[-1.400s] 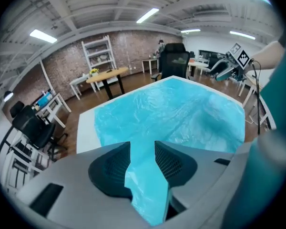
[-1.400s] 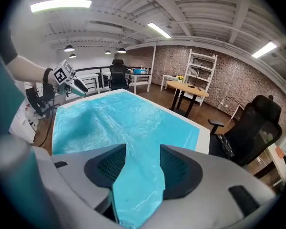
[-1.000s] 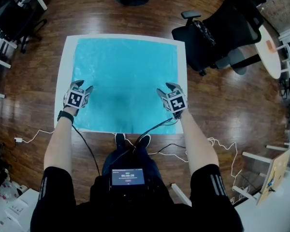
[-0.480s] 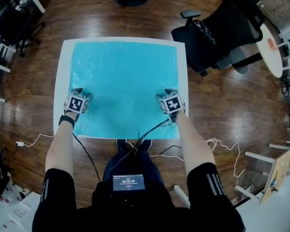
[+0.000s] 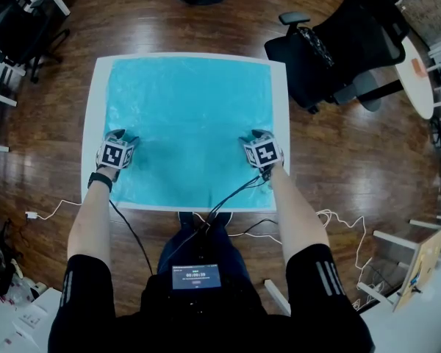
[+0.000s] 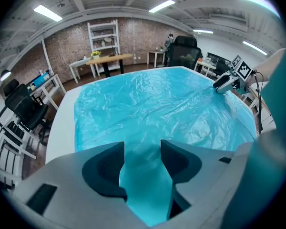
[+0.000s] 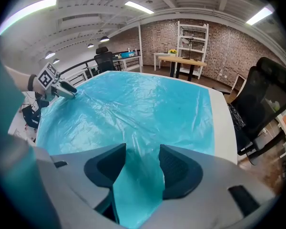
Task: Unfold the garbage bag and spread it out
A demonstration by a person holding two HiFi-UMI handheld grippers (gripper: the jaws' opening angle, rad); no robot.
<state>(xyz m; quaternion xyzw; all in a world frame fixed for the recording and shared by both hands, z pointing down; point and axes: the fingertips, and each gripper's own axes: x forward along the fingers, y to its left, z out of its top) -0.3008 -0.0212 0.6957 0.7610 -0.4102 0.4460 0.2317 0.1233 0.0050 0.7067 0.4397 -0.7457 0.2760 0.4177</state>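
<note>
Tally: one bag [image 5: 187, 116], near square and flat on one table [image 5: 97, 123], stretching ahead of two grippers low on its near half, left gripper [image 5: 121, 135] by its left edge, right gripper [image 5: 253, 135] by its right edge, neither nearer. Jaws apart on both, bag lying between them unpinched, the left's just opening wider. Probably calls only for lifting both clear.

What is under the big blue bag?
A white table: its edge peeks out around the blue bag on the left, right and near sides. The tabletop's middle is covered by the bag, so anything lying there is hidden.
</note>
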